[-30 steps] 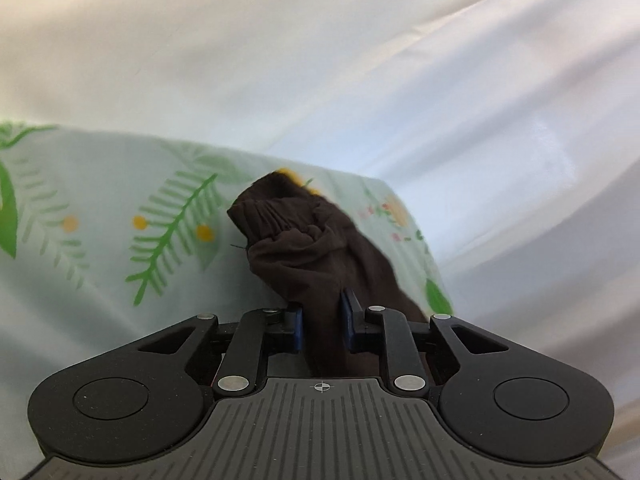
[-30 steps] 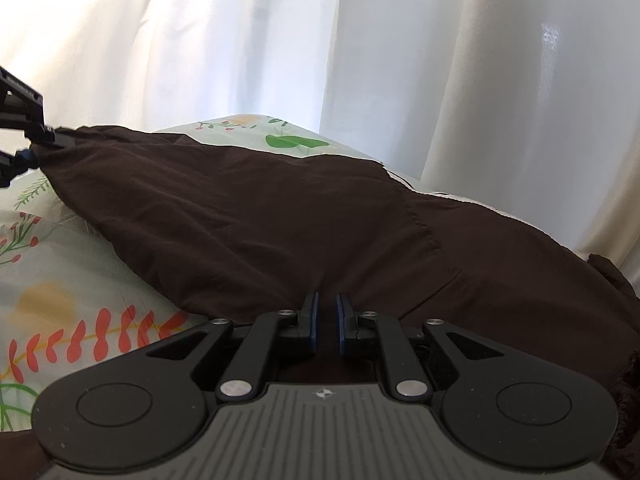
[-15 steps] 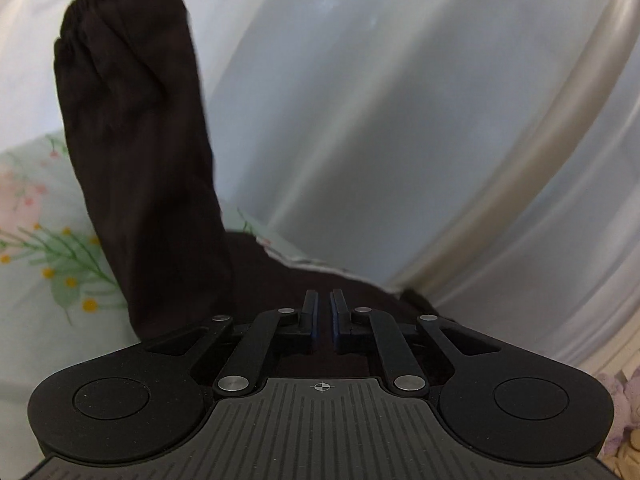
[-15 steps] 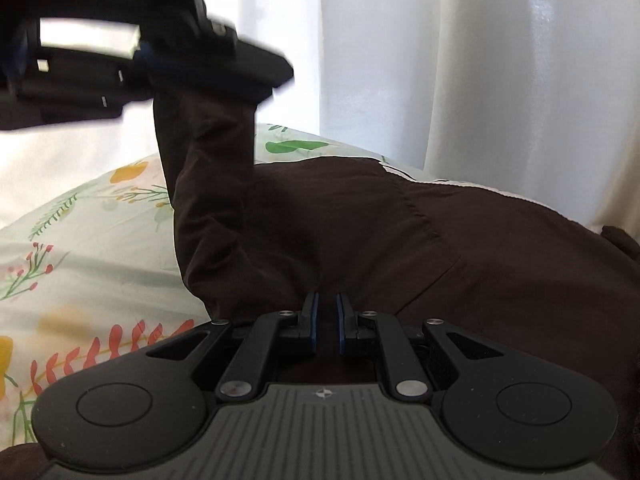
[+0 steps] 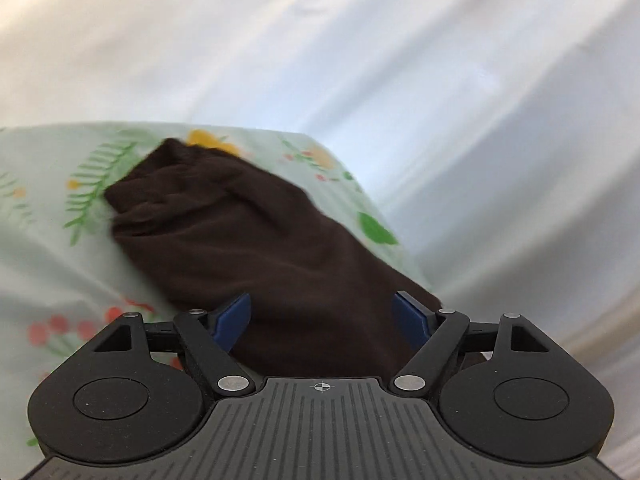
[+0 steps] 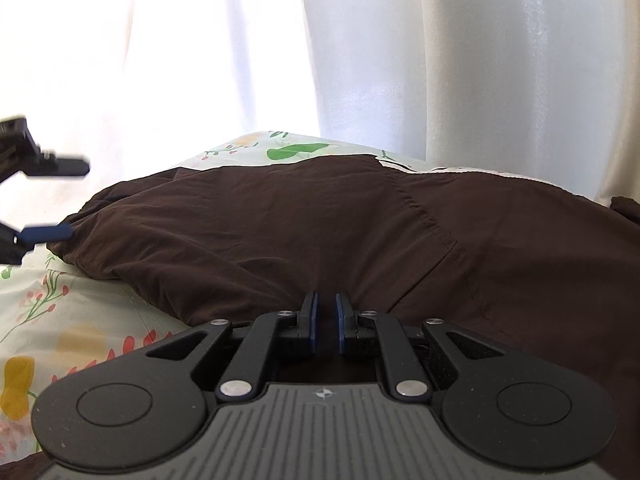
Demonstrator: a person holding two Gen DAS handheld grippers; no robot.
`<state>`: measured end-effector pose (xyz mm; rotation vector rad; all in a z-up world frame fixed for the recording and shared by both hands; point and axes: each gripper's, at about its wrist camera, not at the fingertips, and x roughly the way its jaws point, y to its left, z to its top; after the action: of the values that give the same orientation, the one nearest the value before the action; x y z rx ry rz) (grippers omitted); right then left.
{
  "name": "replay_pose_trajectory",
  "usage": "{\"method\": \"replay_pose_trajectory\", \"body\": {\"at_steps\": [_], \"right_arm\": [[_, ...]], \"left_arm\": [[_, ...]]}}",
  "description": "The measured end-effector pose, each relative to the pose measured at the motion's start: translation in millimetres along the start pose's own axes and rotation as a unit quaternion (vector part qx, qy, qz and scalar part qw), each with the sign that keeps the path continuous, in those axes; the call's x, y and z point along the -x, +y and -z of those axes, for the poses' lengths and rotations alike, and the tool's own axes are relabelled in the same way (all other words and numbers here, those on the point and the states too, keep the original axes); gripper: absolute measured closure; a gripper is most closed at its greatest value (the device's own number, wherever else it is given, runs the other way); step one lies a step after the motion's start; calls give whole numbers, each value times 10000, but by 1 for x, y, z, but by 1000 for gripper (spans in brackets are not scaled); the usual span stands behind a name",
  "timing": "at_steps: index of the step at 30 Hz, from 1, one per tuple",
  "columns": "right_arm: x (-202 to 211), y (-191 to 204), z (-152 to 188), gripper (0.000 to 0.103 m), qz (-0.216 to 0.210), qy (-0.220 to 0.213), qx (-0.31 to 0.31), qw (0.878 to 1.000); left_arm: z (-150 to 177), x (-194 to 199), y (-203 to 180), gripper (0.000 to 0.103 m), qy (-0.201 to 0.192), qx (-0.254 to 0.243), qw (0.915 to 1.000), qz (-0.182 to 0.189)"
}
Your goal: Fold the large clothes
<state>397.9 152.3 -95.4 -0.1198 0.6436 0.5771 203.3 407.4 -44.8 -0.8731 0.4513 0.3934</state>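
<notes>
**Dark brown garment on a floral sheet, between two hand-held grippers**

Spread across a pale green floral sheet [image 6: 76, 320]: a large dark brown garment [image 6: 360, 232], rumpled, with a stitched seam running diagonally down its right part. Behind it, at the far side, white curtains [image 6: 480, 80] lit from behind.

Nearest in the right wrist view: the right hand-held gripper [image 6: 325, 322], black with blue pads, jaws clenched almost together on a fold of the brown fabric at the garment's near edge. At the far left of the same view: the left hand-held gripper [image 6: 52, 200], jaws spread, lower blue pad [image 6: 44, 233] at the garment's left tip; touching or just apart, cannot tell.

In the left wrist view, slightly blurred: the left hand-held gripper [image 5: 322, 320] released and opening wider, blue pads set far apart. Between them, a narrow length of the brown garment [image 5: 248, 232] lying loose on the sheet [image 5: 48, 272], stretching away to a gathered end at the far left, pressed by neither pad.
</notes>
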Motion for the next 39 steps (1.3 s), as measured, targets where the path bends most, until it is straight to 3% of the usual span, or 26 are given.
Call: {"method": "replay_pose_trajectory", "body": {"at_steps": [4, 7, 9, 11, 13, 16, 18, 20, 23, 26, 27, 29, 31, 33, 36, 39], "right_arm": [[0, 0, 0, 92, -22, 0, -28, 10000], [1, -1, 1, 92, -35, -1, -51, 10000], [1, 0, 0, 92, -35, -1, -51, 10000], [1, -1, 0, 92, -49, 2, -67, 10000], [1, -1, 0, 92, -71, 4, -98, 9999], [0, -1, 0, 92, -58, 5, -77, 10000], [0, -2, 0, 92, -60, 2, -81, 9999], [0, -1, 0, 92, -58, 1, -81, 10000], [0, -1, 0, 92, -55, -4, -72, 10000], [0, 0, 0, 92, -45, -2, -64, 10000], [0, 0, 0, 92, -41, 1, -60, 10000], [-1, 0, 0, 92, -28, 7, -48, 10000], [-1, 1, 0, 92, -3, 12, -22, 10000], [-1, 3, 0, 92, 28, 13, 21, 10000], [0, 6, 1, 92, 75, 10, 88, 9999], [3, 4, 0, 92, 59, -32, 88, 9999]], "left_arm": [[-11, -23, 30, 27, 221, 841, 9961, 165], [-8, -17, 40, 45, 277, 1429, 9893, -79], [-4, -4, 42, 43, 257, 1480, 9886, -46], [-1, 3, 43, 32, 228, 1430, 9895, -9], [0, -5, 43, 32, 425, 1447, 9885, -135], [-1, -13, 48, 35, 360, 1549, 9873, -45], [-6, -23, 53, 41, 153, 1659, 9860, -94], [-13, -18, 58, 61, 127, 1766, 9840, -175], [-24, -29, 64, 81, 150, 1766, 9839, -217], [-32, -33, 68, 89, 194, 1903, 9814, -138], [-36, -29, 60, 90, 129, 1667, 9858, -128], [-43, -15, 29, 91, -118, 707, 9973, -168], [-45, 0, -15, 92, -454, -522, 9974, -180], [-40, 15, -62, 92, -763, -1667, 9831, -36], [-18, 31, -128, 93, -944, -3001, 9472, 622], [17, 27, -181, 93, -567, -3775, 9131, 1431]]}}
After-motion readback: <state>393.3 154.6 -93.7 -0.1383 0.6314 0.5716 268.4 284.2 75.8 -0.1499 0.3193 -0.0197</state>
